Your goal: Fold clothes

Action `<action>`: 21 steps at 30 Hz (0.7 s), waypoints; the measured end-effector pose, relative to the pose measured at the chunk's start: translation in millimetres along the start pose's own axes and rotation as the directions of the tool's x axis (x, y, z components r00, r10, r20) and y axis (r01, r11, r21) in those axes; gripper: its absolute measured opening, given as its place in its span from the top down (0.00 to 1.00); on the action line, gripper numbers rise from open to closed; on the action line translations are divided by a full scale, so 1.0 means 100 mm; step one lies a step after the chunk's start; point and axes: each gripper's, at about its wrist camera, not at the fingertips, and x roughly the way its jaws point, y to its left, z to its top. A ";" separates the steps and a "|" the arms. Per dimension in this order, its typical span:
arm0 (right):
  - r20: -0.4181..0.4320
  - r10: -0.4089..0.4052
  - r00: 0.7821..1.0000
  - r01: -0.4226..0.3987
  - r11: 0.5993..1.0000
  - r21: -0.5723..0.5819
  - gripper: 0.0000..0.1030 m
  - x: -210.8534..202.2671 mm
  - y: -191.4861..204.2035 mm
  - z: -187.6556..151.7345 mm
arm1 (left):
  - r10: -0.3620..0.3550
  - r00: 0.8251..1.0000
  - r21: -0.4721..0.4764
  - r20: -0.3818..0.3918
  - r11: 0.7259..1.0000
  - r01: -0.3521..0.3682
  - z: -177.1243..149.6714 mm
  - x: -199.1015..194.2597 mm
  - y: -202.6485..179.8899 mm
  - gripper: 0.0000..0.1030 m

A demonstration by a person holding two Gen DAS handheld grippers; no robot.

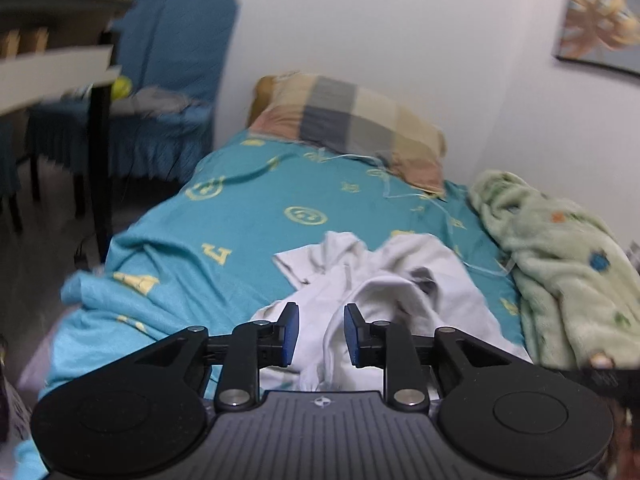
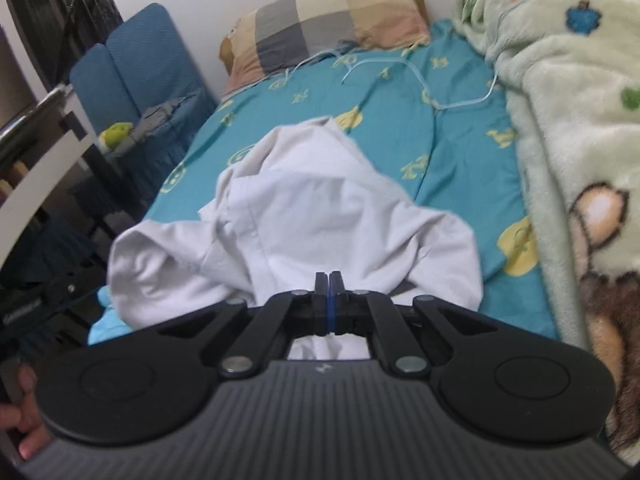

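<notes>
While your left tongs (image 1: 320, 334) stand apart over the crumpled white shirt (image 1: 372, 284) on the teal bed sheet (image 1: 248, 204), pinch one hem there; your right tongs (image 2: 329, 304), together, seem clamped on its edge, so pull outward evenly.

You had a white garment (image 2: 320, 216) of thin, smooth woven cloth, matt and softly creased. The bedsheet (image 1: 256, 196) under it was a teal printed cotton-like cloth, matt, wrinkled at its near edge. Beside it your blanket (image 2: 560, 128) looked like thick, fuzzy fleece, pale green. The pillow (image 1: 352, 120) wore a flat checked fabric. Your left gripper (image 1: 321, 334) was matt black plastic with dull metal pivot pins and smooth blue pads (image 1: 290, 334); the right gripper (image 2: 329, 300) looked the same. The chair (image 1: 168, 72) had a ribbed blue cloth cover.
</notes>
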 end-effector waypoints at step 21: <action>-0.175 -0.001 0.985 -0.031 0.982 -0.185 0.63 0.51 0.40 -0.31 | -0.124 0.989 -0.190 -0.085 0.976 0.106 0.47 1.09 0.35 0.97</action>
